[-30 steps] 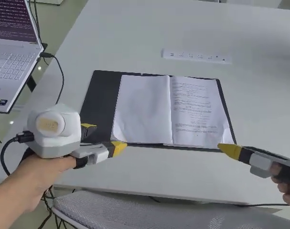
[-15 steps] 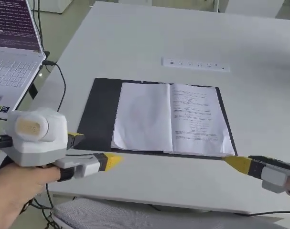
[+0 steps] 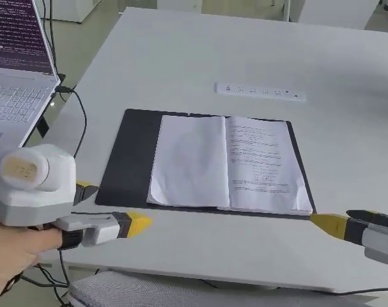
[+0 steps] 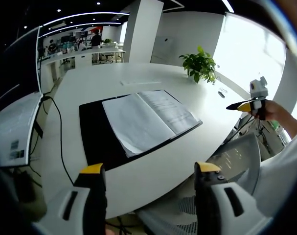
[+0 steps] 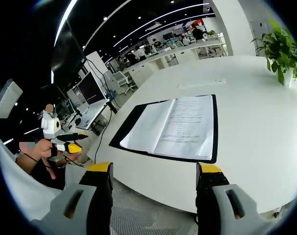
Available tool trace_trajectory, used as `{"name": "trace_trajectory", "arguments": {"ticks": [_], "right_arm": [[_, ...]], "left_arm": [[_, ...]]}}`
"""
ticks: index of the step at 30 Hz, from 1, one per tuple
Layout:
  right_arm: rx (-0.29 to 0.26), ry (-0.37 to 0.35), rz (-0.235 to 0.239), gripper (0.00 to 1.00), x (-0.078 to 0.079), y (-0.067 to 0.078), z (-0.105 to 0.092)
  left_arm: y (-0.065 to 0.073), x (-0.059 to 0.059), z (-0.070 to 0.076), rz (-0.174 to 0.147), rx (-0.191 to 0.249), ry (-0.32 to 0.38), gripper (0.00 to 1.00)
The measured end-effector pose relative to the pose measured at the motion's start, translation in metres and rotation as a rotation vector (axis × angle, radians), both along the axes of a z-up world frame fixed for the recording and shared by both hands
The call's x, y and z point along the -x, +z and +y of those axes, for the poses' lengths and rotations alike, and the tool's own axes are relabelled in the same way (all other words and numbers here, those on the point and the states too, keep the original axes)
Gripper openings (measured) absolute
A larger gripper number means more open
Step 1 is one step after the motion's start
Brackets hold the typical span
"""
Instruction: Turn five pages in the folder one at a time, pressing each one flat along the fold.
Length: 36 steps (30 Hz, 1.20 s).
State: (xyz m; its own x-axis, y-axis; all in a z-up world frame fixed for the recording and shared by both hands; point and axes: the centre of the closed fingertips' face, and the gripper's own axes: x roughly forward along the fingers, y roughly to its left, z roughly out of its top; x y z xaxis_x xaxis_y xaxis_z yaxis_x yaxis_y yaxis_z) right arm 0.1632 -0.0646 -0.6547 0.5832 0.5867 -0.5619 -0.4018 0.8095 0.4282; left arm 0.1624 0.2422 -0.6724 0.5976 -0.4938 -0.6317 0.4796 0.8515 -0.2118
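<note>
The folder [image 3: 133, 153] lies open on the white worktop [image 3: 181, 57], with the blank page [image 3: 187, 160] left of the fold and the printed page [image 3: 261, 160] right. Your left claw [image 3: 112, 205] and right claw [image 5: 154, 168] hover off the near edge, jaws spread, empty, apart from the folder.

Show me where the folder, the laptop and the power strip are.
folder [image 3: 133, 153], head view, on the bare black cover left of the pages.
laptop [image 3: 18, 96], head view, on its keyboard.
power strip [image 3: 261, 91], head view, on the middle of its white body.
</note>
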Motion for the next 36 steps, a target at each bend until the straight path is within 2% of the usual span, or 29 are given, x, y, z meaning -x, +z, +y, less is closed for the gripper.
{"name": "trace_trajectory", "arguments": {"ticks": [6, 11, 14, 15, 16, 17, 18, 23, 24, 29, 32, 33, 35, 36], "right_arm": [[-0.002, 0.0, -0.005, 0.67, -0.002, -0.004, 0.0], [-0.012, -0.004, -0.012, 0.67, -0.005, -0.008, 0.0], [-0.032, -0.016, -0.014, 0.66, -0.008, -0.012, -0.001], [-0.037, -0.017, -0.019, 0.66, -0.009, -0.013, -0.001], [-0.041, -0.024, -0.018, 0.66, -0.009, -0.014, -0.002], [-0.044, -0.029, -0.018, 0.66, -0.01, -0.016, -0.002], [-0.047, -0.034, -0.022, 0.66, -0.011, -0.018, -0.003], [-0.068, -0.074, -0.016, 0.65, -0.012, -0.028, -0.007], [-0.069, -0.077, -0.019, 0.65, -0.012, -0.03, -0.007], [-0.115, -0.126, -0.018, 0.65, -0.012, -0.041, -0.009], [-0.126, -0.157, -0.012, 0.65, -0.013, -0.047, -0.011], [-0.133, -0.169, -0.005, 0.65, -0.012, -0.047, -0.012], [-0.138, -0.173, -0.014, 0.65, -0.012, -0.046, -0.014], [-0.146, -0.188, -0.017, 0.64, -0.014, -0.045, -0.017]], "left_arm": [[-0.006, -0.01, -0.004, -0.018, -0.01, 0.008, 0.72], [-0.013, -0.02, -0.024, -0.051, -0.013, -0.03, 0.71], [-0.017, -0.032, -0.043, -0.089, -0.005, -0.062, 0.69], [-0.019, -0.034, -0.048, -0.087, -0.003, -0.064, 0.69], [-0.02, -0.038, -0.055, -0.09, 0.002, -0.071, 0.68], [-0.02, -0.043, -0.065, -0.11, 0.012, -0.091, 0.67], [-0.022, -0.047, -0.072, -0.113, 0.014, -0.094, 0.66], [-0.035, -0.069, -0.121, -0.131, 0.024, -0.154, 0.64], [-0.037, -0.073, -0.131, -0.143, 0.024, -0.168, 0.64], [-0.064, -0.1, -0.183, -0.144, -0.01, -0.208, 0.62], [-0.072, -0.111, -0.209, -0.156, -0.019, -0.221, 0.59], [-0.076, -0.112, -0.216, -0.149, -0.033, -0.23, 0.6], [-0.081, -0.118, -0.229, -0.152, -0.026, -0.227, 0.6], [-0.086, -0.121, -0.236, -0.148, -0.037, -0.231, 0.6]]}}
